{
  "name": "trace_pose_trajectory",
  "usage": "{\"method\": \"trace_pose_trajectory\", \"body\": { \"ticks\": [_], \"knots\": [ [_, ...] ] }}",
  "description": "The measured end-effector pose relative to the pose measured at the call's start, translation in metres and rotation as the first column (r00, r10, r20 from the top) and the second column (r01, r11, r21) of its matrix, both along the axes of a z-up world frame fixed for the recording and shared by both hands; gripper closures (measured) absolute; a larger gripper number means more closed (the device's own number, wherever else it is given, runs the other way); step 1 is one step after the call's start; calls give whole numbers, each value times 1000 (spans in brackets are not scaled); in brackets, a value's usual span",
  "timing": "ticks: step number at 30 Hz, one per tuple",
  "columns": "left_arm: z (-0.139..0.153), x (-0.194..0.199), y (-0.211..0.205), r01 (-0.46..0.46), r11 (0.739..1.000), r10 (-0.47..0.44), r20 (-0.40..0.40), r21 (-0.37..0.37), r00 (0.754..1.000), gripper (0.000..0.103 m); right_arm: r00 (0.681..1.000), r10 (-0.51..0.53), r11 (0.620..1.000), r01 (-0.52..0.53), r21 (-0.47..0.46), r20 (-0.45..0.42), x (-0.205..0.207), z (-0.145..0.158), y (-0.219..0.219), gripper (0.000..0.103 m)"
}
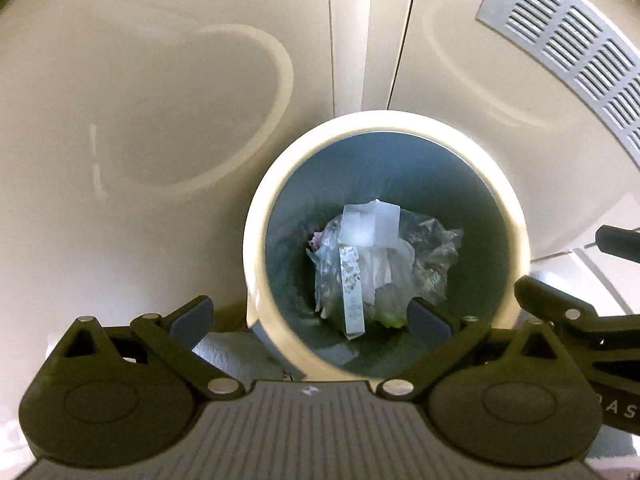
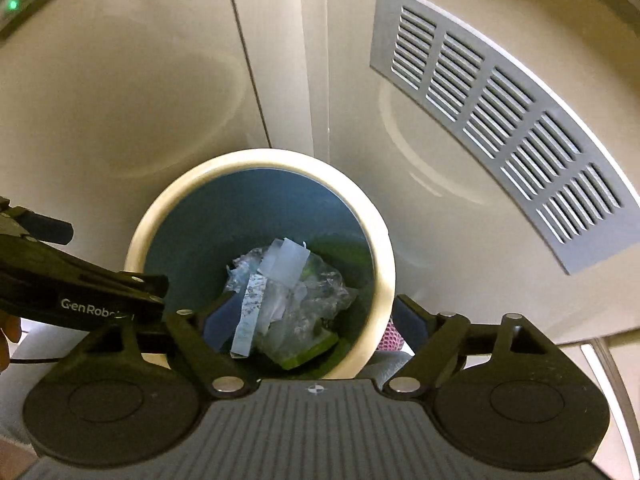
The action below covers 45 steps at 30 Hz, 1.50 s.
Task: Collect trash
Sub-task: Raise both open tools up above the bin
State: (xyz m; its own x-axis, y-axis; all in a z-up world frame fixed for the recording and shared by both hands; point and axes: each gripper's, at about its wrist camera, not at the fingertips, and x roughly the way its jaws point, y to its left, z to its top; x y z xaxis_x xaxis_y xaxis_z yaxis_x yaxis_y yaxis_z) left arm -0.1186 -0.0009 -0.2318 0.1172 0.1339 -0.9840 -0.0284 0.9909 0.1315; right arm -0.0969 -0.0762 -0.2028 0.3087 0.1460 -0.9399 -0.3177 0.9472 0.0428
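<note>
Left wrist view: your left gripper (image 1: 310,312) points straight down over the bin (image 1: 256,240), jaws spread wide, nothing between the pads. The trash (image 1: 376,264), crumpled clear plastic with pale paper strips, lies at the bottom of the bin, directly beyond the fingertips. The longest strip (image 1: 353,292) runs toward the camera. The bin stands on the floor against a cream cabinet front (image 1: 160,100), below the grey vent grille (image 1: 568,48). The right gripper's finger (image 1: 560,300) shows at the right edge.

Right wrist view: your right gripper (image 2: 312,312) is also open and empty, tilted steeply down, one finger over the bin mouth, the other outside the rim (image 2: 384,272). Same trash (image 2: 288,288) inside, green pieces beneath it. Judgement: this load is deposited; both hands equally near, neither needs to go lower.
</note>
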Motion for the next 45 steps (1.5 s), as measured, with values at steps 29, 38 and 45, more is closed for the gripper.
{"method": "trace_pose_trajectory", "body": {
  "ticks": [29,38,45],
  "knots": [
    [72,-100,-11,-39,999,36,167,19,985,0,981,39,999,-41,5,192,-95,51,-10,13],
    [75,-104,-10,-30,999,35,142,-36,989,0,974,40,999,-35,-25,225,-100,62,-13,10],
    [61,-98,-14,-19,999,23,113,-37,993,0,982,32,999,-25,-42,185,-90,51,-13,10]
  ]
}}
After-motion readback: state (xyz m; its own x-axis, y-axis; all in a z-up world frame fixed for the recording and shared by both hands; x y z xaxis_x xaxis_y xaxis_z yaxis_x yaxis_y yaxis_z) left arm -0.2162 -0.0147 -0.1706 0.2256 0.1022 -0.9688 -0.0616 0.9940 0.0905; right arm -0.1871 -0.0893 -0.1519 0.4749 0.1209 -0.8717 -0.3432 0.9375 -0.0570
